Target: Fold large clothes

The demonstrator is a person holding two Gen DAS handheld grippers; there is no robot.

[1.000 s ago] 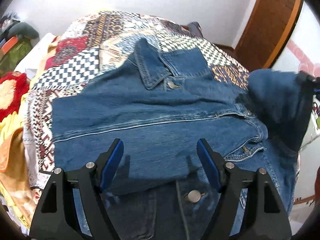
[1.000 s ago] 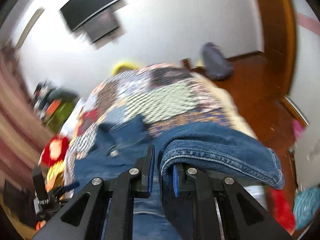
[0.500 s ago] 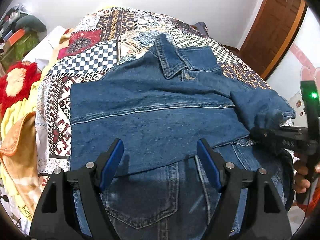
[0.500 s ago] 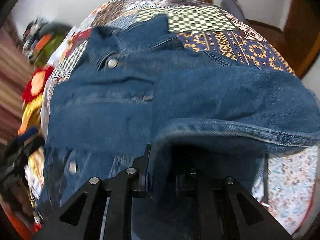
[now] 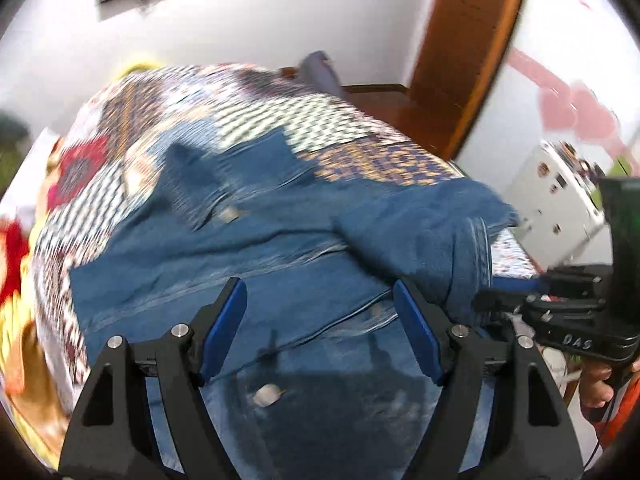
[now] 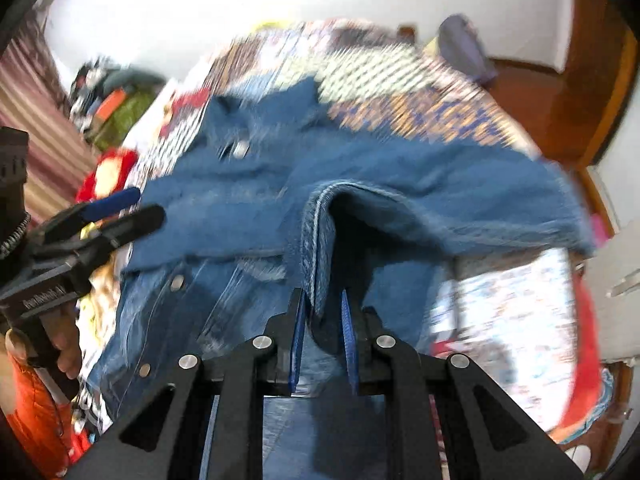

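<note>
Denim jacket [image 5: 256,272] lying front-up on a patchwork bedspread [image 5: 248,120], collar [image 6: 256,120] toward the far wall, during the folding of a sleeve. Both views are blurred by motion, so fine detail is uncertain.

Left gripper [image 5: 320,320]: its blue-padded fingers [image 5: 224,332] stand wide apart and hold nothing. It hovers above the lower front of the jacket, near a metal button [image 5: 267,394]; whether it touches the cloth cannot be told. The likely purpose of this position is to be ready to press or smooth the body panel while the other hand works.

Right gripper [image 6: 322,320]: its fingers are drawn narrow, with the sleeve cuff [image 6: 318,240] standing between them. The cuff edge runs down into the gap, and the sleeve [image 6: 440,200] arches up and away to the right. A small space seems to show beside the cloth, so the firmness of the grip is hard to judge, though the raised sleeve suggests it is carried by this gripper. Holding the cuff, the stiffest and outermost part, lets the whole sleeve be drawn across the chest in one sweep.

In the left view the right gripper [image 5: 552,312] appears at the right edge, with the sleeve bunched over it. The sleeve is not yet laid flat; the fold appears to be at an early stage.

A wooden door [image 5: 472,48] and a pile of clothes [image 6: 116,112] lie beyond the bed.
</note>
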